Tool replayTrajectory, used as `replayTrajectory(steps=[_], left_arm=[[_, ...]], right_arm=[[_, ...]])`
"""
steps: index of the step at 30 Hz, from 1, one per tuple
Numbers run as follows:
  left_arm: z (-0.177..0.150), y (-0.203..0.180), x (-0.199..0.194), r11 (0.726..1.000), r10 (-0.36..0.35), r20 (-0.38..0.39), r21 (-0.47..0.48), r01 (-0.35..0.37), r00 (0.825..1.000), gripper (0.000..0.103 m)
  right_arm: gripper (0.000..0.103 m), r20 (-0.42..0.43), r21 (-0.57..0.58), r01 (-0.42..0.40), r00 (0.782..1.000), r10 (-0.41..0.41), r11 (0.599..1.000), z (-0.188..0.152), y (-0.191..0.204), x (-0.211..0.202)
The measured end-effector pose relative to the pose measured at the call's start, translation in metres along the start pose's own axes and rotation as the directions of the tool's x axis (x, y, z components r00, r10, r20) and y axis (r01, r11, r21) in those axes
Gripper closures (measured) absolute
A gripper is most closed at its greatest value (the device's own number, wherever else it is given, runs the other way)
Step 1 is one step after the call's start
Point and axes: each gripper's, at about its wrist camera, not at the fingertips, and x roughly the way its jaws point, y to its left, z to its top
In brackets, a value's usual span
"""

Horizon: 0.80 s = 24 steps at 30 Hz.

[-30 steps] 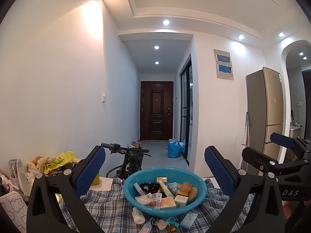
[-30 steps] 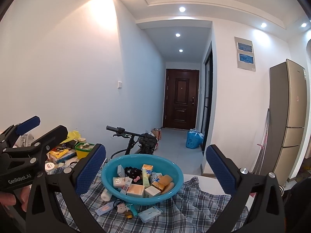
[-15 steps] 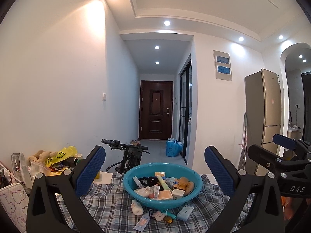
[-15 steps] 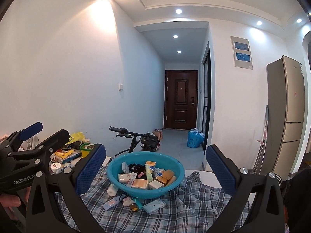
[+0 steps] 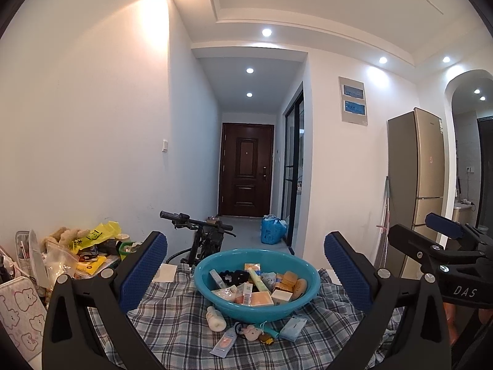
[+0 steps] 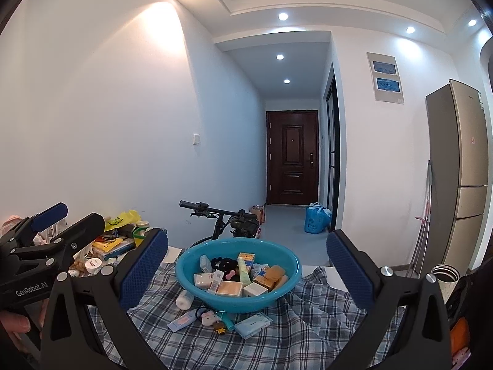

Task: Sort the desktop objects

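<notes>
Item 1, the basin (image 5: 257, 305): I am facing a round teal plastic basin, smooth and glossy, sitting mid-table on a checked cloth (image 5: 172, 333) and heaped with small cartons, tubes and a black scrunchie.

Item 2, the loose lot: a white bottle (image 5: 215, 319) is lying against the basin's near wall; just beside it, nearer me, are lying a flat pink sachet (image 5: 225, 343), a pink plush charm (image 5: 251, 333) and a pale blue pack (image 5: 292, 328). A teal handle is poking out from under the basin; I cannot tell what it is.

Item 3, tools: I am holding my left gripper (image 5: 246, 274) with its jaws spread wide and nothing between the ribbed blue pads. My right gripper (image 6: 246, 274) is the same, agape and empty. Both are hovering short of the table, well apart from the loose lot.

Item 4, risks, as I am judging them:
- The cloth is rumpled and soft (it is bunching in folds on the right), so a low pad could be snagging it and dragging the basin.
- The sachet is thin and flat; the pads may be slipping over it or pinching cloth with it.
- The bottle is round and on its side, so a nudge may be sending it rolling.
- The basin is already crowded; a dropped piece may be bouncing off the cartons.
- The clutter pile (image 5: 92, 246) at the left is standing near my left gripper's swing.
</notes>
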Motion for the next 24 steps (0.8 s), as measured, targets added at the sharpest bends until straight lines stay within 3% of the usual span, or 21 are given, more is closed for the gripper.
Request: replayTrajectory(steps=[8,17,24], left_arm=[[-0.029,0.007,0.014,1.000,0.012,-0.053,-0.001,-0.012,0.999,0.000],[-0.065,0.006,0.014,1.000,-0.006,-0.043,0.020,0.007,0.999,0.000],[-0.099,0.010,0.036,1.000,-0.014,-0.139,0.008,0.016,0.990,0.000]], right_arm=[[0.000,-0.053,-0.013,0.032,0.998,-0.032,0.999,-0.030,-0.002,0.013],[0.000,-0.150,0.009,0.035,0.988,-0.033,0.999,-0.073,-0.011,0.030],[0.000,-0.203,0.007,0.060,0.978,-0.057,0.998,-0.106,-0.017,0.038]])
